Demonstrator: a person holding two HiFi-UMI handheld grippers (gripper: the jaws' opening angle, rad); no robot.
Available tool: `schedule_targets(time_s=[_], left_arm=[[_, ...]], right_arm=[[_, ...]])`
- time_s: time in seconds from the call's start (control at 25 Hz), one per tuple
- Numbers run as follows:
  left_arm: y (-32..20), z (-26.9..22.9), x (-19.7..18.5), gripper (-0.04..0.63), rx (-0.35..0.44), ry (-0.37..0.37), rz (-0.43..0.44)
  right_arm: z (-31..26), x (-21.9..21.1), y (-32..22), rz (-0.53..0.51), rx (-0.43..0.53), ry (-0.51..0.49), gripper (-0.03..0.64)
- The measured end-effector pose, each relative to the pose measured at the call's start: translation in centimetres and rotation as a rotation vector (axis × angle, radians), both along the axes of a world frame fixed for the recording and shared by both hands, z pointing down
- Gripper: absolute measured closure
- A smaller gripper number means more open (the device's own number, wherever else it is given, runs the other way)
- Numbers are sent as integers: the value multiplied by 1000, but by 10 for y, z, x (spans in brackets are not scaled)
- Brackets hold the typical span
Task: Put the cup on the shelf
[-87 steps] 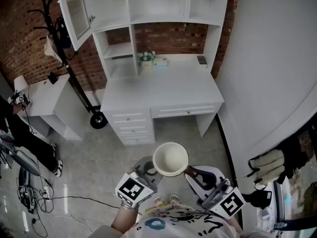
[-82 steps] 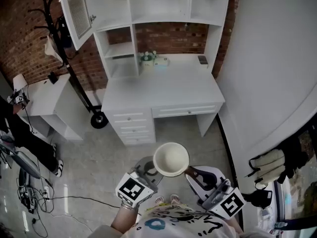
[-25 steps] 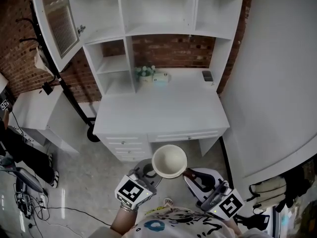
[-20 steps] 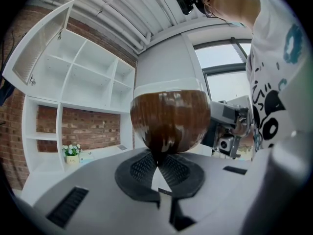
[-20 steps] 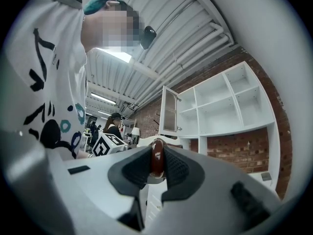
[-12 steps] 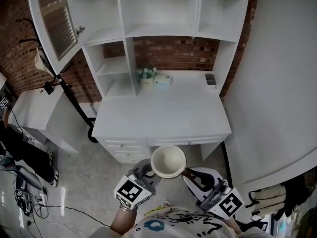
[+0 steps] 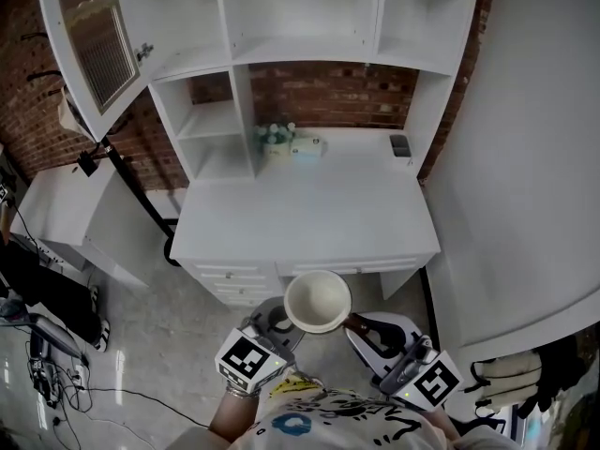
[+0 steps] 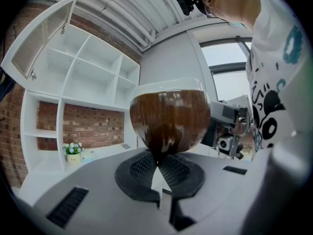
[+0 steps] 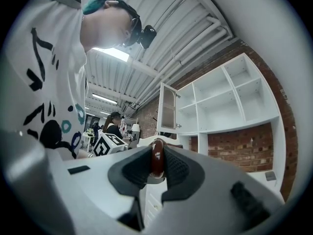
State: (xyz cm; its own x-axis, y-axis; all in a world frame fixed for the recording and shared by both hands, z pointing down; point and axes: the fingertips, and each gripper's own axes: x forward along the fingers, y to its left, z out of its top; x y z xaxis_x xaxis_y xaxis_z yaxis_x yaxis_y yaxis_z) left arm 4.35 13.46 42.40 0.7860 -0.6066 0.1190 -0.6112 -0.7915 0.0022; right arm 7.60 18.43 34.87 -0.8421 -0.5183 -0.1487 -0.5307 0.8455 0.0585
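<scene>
With the right gripper [image 7: 356,327] jaws clamped on the cup [image 7: 318,300] handle and the left gripper [image 7: 279,321] jaws closed beneath, raise it level toward the shelf [image 7: 300,54] above the table [image 7: 309,216].

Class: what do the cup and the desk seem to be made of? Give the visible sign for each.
Cup: probably glazed ceramic; glossy brown outside with highlights, cream inside.
Desk: likely painted wood or laminate; even matte white, panelled drawers.
</scene>
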Motion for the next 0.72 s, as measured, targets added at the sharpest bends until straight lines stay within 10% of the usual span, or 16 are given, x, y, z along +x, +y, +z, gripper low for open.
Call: schedule_targets(time_s=[0.72], left_arm=[[-91,-13,-43,578,13,-19,54]], right_arm=[[-14,-45,-89,56,8,-13,554]])
